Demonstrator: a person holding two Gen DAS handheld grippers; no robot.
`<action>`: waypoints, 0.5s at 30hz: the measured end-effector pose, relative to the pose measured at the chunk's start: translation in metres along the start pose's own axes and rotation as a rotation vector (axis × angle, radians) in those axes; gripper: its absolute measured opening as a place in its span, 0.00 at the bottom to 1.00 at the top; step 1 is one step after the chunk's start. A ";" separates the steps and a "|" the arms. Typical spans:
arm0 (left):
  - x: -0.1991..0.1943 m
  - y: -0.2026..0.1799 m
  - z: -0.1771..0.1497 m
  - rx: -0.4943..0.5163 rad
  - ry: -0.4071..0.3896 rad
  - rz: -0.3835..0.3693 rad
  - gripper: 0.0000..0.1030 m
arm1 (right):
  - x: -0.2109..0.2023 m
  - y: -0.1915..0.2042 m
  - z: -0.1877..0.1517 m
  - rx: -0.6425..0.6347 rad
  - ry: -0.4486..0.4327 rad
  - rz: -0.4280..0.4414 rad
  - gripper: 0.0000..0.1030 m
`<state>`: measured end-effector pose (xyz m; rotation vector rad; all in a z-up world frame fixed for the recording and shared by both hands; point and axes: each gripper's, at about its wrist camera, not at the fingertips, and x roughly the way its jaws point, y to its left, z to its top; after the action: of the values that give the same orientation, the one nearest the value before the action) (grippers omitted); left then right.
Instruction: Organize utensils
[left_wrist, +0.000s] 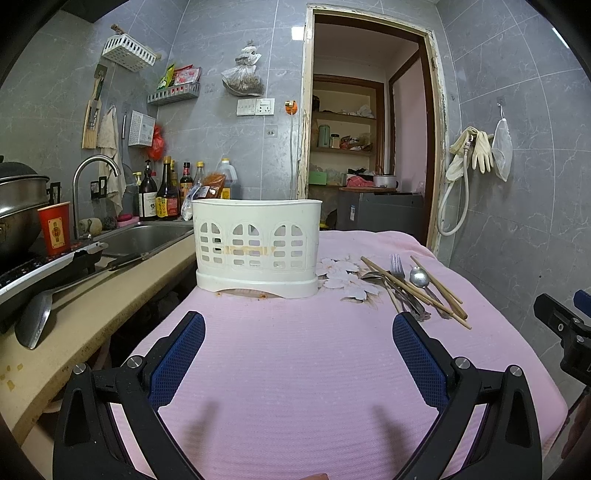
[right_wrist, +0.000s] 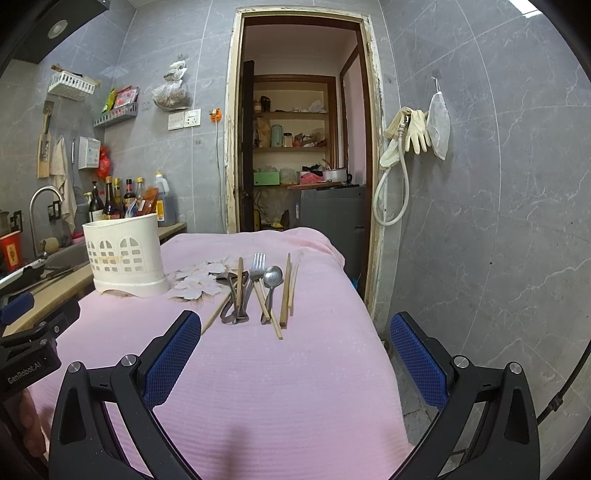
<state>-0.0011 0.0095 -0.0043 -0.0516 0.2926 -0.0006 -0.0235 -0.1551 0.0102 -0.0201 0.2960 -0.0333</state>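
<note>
Worktop (left_wrist: 295, 369), covered by a pink cloth (right_wrist: 258, 369) with a floral print near its far part; stands beside a beige kitchen counter (left_wrist: 92, 314) with a sink (left_wrist: 144, 236).

Utensil holder (left_wrist: 256, 245), cream plastic, arched cut-outs in its wall; upright on the far left of the cloth, next to the floral print. Nothing shows above its rim.

Left hand-held gripper (left_wrist: 298, 354), blue-padded fingers spread wide, nothing between them; over the bare near part of the cloth, pointed at the holder.

Right hand-held gripper (right_wrist: 291, 354), fingers likewise spread wide and empty; over the near right part of the cloth, short of the utensil pile.

Chopsticks (right_wrist: 285, 295), wooden, several, lying loose on the cloth to the right of the holder, some crossing the metal pieces.

Fork (right_wrist: 256, 269), metal, tines toward the far edge, in the middle of the pile.

Spoon (right_wrist: 272, 277), metal, bowl up, just beside the fork on its right.

Darker metal utensils (right_wrist: 232, 299), left of the fork; kind unclear.
</note>
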 end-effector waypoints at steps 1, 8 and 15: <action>0.000 0.000 -0.001 0.001 0.001 0.001 0.97 | 0.003 -0.003 0.001 0.002 0.001 0.001 1.00; -0.001 0.000 -0.001 0.001 0.000 0.004 0.97 | 0.003 -0.004 0.001 -0.001 0.000 0.005 1.00; -0.001 0.000 0.001 0.001 0.002 0.006 0.97 | 0.003 -0.004 0.001 -0.002 0.000 0.007 1.00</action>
<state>-0.0019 0.0093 -0.0035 -0.0497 0.2943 0.0053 -0.0204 -0.1588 0.0102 -0.0209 0.2961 -0.0266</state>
